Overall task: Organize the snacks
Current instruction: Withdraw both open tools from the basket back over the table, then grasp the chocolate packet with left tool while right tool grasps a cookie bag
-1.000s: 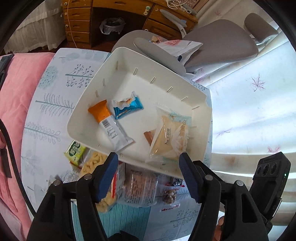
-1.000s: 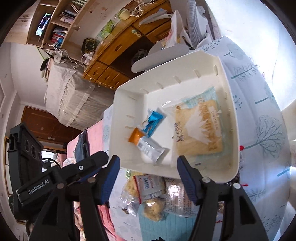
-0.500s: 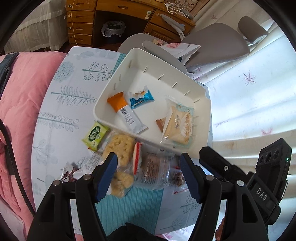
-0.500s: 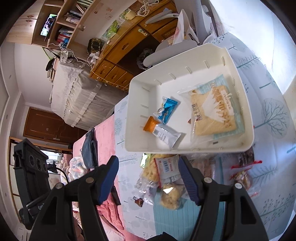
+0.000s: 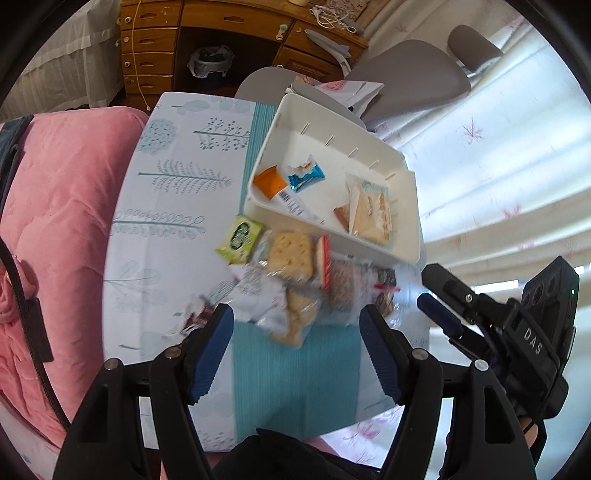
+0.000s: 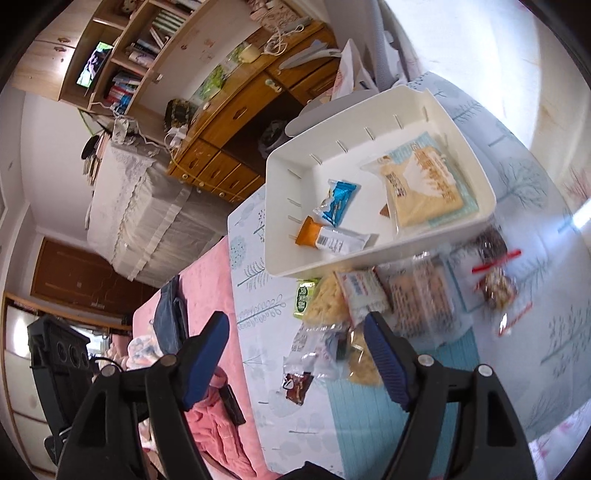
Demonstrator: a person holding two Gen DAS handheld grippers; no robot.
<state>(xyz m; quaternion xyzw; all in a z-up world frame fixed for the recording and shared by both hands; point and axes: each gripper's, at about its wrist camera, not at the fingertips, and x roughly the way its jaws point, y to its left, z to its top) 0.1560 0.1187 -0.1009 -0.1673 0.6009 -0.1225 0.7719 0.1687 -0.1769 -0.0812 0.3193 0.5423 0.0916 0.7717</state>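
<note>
A white tray [image 5: 408,192] [image 6: 284,173] sits on a tree-patterned tablecloth [image 5: 173,206]. Inside it lie an orange-and-white bar [image 5: 277,186] [image 6: 332,238], a blue packet [image 5: 304,177] [image 6: 338,201] and a large clear-wrapped pastry [image 5: 371,212] [image 6: 424,188]. A heap of loose snacks lies in front of the tray: a green packet [image 5: 240,238] [image 6: 303,297], a cracker pack [image 5: 290,254], cookie bags [image 5: 295,317] and nut bags [image 6: 496,284]. My left gripper [image 5: 297,345] hovers open above the heap, nothing between its fingers. The right gripper [image 6: 297,354] is also above the heap, its jaws opening and empty.
A pink quilt [image 5: 55,221] lies left of the table. A grey office chair [image 5: 410,77] and a wooden desk [image 5: 221,29] stand behind the tray. The right gripper's body [image 5: 517,332] shows at the right in the left wrist view. White curtains [image 5: 498,166] hang on the right.
Both grippers have pulled back and up from the tray, so the heap of loose snacks in front of it has come into view. The right gripper's jaws have widened.
</note>
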